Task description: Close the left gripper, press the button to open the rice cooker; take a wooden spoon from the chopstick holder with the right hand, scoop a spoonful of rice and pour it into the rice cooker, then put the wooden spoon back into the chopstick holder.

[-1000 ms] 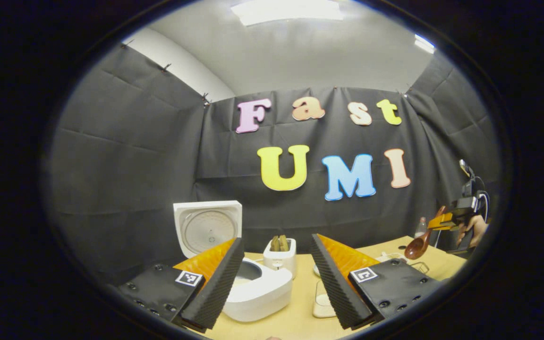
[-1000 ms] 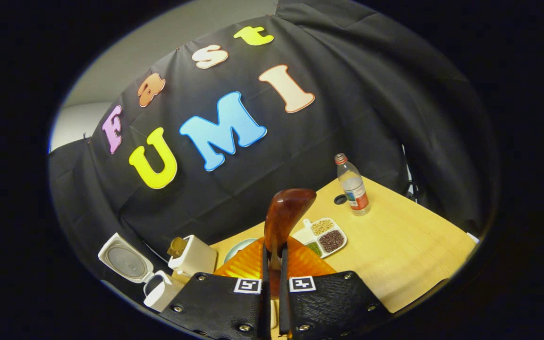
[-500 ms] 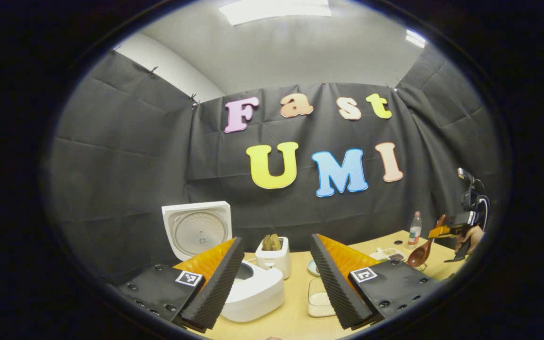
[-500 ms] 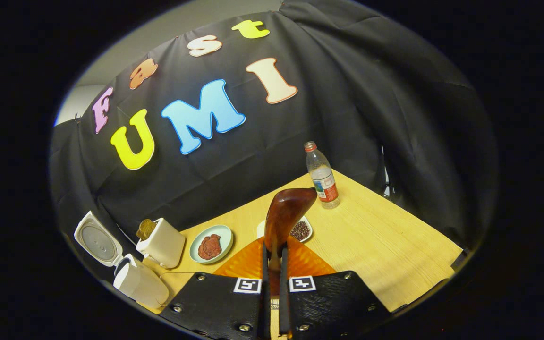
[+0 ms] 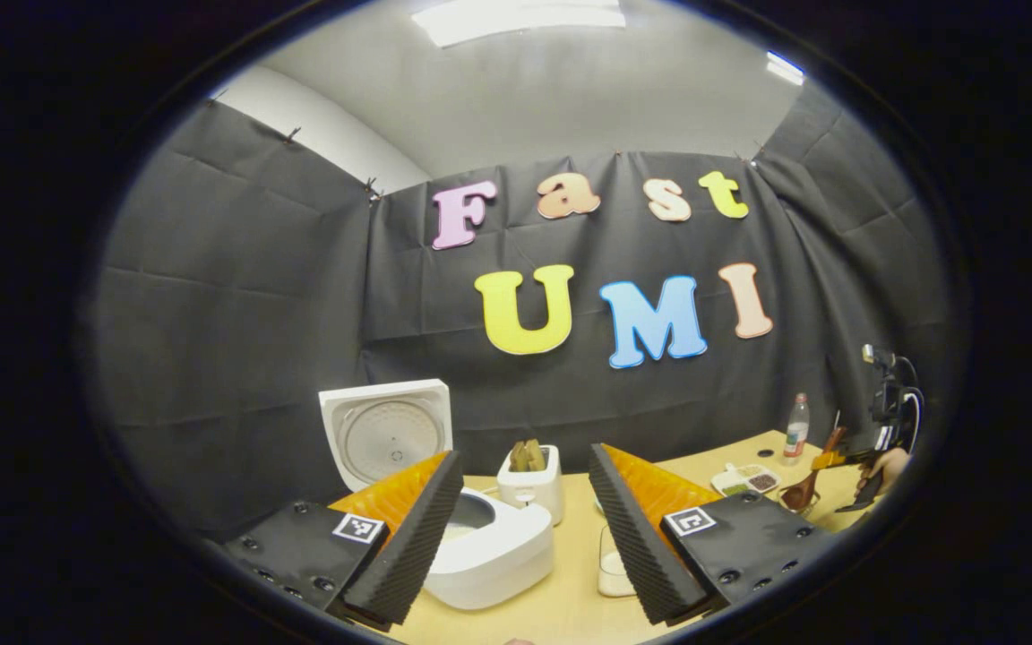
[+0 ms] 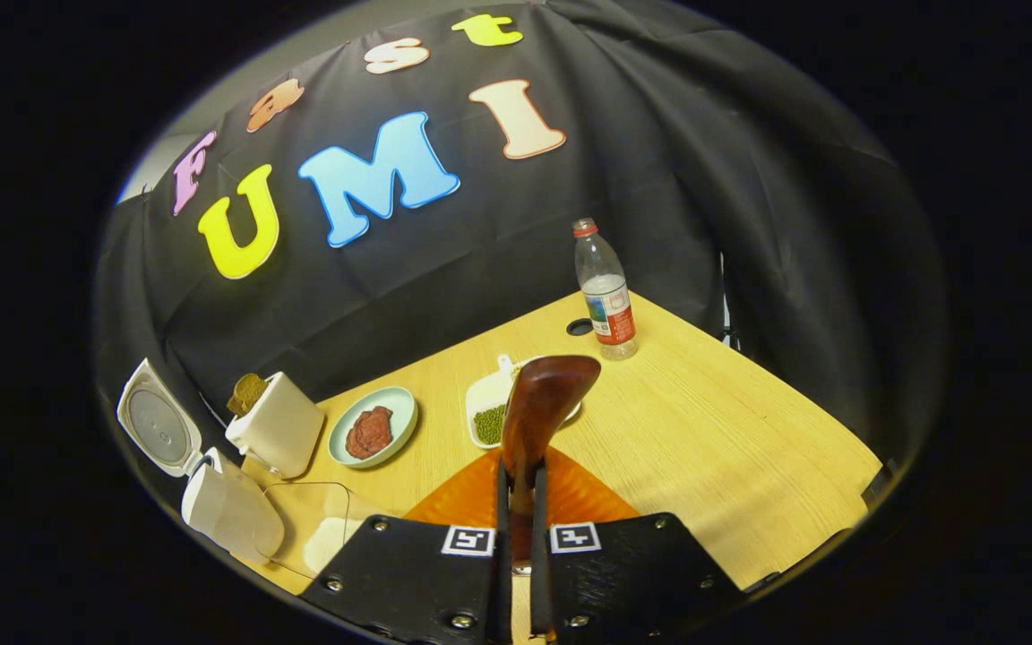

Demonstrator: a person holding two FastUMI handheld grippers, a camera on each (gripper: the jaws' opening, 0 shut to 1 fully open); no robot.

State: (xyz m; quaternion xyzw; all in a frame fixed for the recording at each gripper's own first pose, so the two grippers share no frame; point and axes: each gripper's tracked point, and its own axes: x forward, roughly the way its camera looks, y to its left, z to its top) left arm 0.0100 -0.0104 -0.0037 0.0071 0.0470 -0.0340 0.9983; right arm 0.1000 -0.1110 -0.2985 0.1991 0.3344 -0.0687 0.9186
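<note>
1. Counter [image 6: 731,448]: its right half is bare wood out to the near edge.
2. Rice cooker [image 5: 489,555]: lid raised, standing at the counter's left end.
3. My left gripper [image 5: 525,537]: jaws set wide, holding nothing.
4. My right gripper [image 6: 517,502]: jaws clamped on the wooden spoon [image 6: 538,403], bowl up.
5. Bottle [image 6: 604,291]: label unreadable.

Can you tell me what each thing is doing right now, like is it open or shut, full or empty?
White rice cooker: lid up, open.
Brown wooden spoon: clamped in the right gripper, bowl up.
Left gripper: open, holding nothing.
White chopstick holder: upright, utensils inside.
Clear plastic bottle: upright, capped.
Pale green round plate: holds reddish food.
</note>
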